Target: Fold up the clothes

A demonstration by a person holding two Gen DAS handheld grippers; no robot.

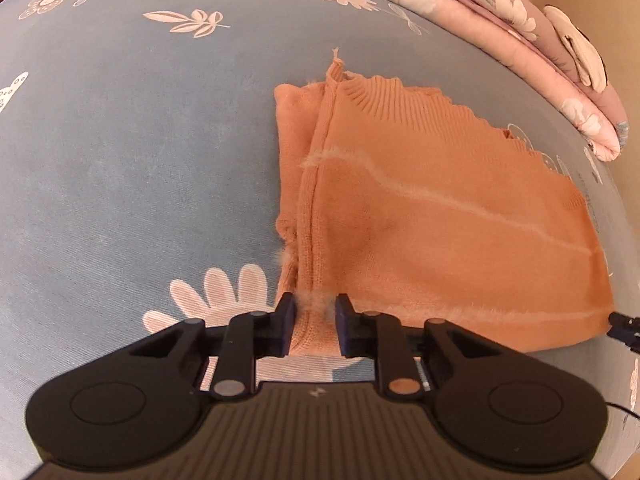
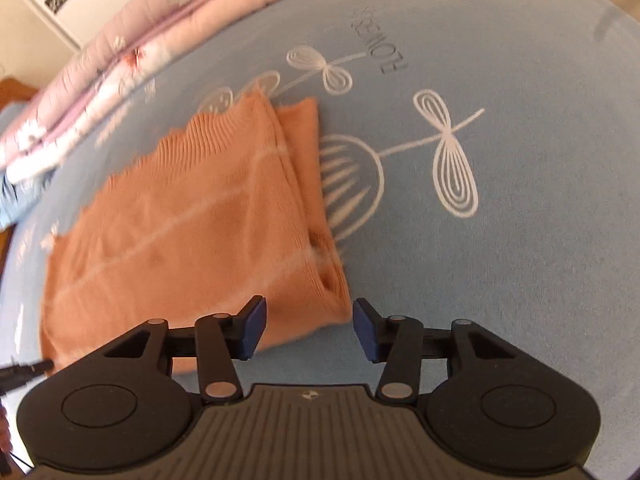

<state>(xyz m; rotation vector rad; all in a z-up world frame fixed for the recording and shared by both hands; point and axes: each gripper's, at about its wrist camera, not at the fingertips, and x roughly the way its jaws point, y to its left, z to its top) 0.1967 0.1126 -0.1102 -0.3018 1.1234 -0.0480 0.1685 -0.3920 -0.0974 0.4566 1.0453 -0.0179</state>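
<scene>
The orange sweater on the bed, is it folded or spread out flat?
Folded. The orange sweater lies doubled on the blue sheet, with a second layer showing along its side edge in both wrist views.

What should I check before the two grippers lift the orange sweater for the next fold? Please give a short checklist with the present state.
1. Left gripper pinches the near corner of the orange sweater: ok, knit sits between the pads.
2. Right gripper holds its corner: not ok, the jaws are open and the corner lies between them ungripped.
3. Sweater lies flat on the blue bedsheet: ok, the side parts are folded in.
4. Pink quilt is away from the sweater: ok.
5. Left grip catches all layers: cannot tell.
</scene>
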